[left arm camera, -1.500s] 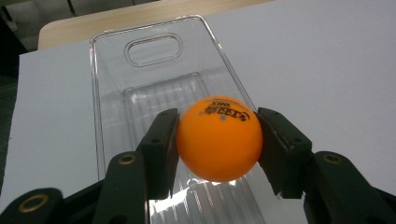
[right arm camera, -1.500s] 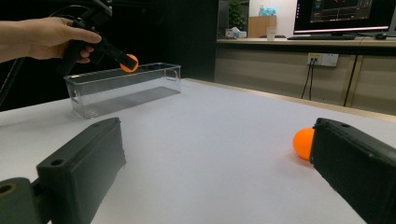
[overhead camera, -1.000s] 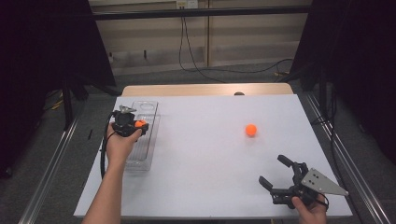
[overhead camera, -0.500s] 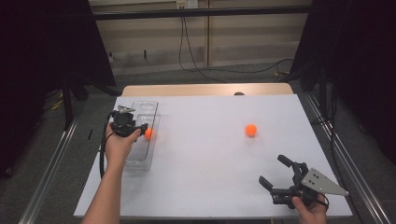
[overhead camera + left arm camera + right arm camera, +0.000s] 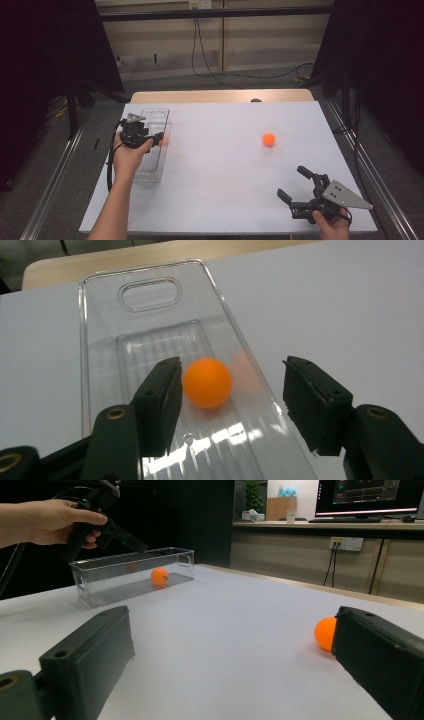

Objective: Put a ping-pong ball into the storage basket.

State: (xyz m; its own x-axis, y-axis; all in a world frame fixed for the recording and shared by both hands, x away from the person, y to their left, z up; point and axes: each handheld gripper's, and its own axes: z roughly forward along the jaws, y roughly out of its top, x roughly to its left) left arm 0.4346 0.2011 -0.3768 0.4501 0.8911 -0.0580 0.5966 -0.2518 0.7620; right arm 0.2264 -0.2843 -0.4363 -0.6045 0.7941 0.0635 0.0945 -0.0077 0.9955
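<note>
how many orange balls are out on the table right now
2. One ball lies inside the clear box, below the open left claw. The other ball sits loose on the table, right of centre.

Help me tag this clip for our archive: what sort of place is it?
Probably an office or lab set up for recording. A white table stands between black curtains, with a monitor on a desk behind and wall sockets with cables trailing across the floor.

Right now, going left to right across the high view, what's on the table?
Left gripper over the clear bin → orange ball on the open table → right gripper.
</note>
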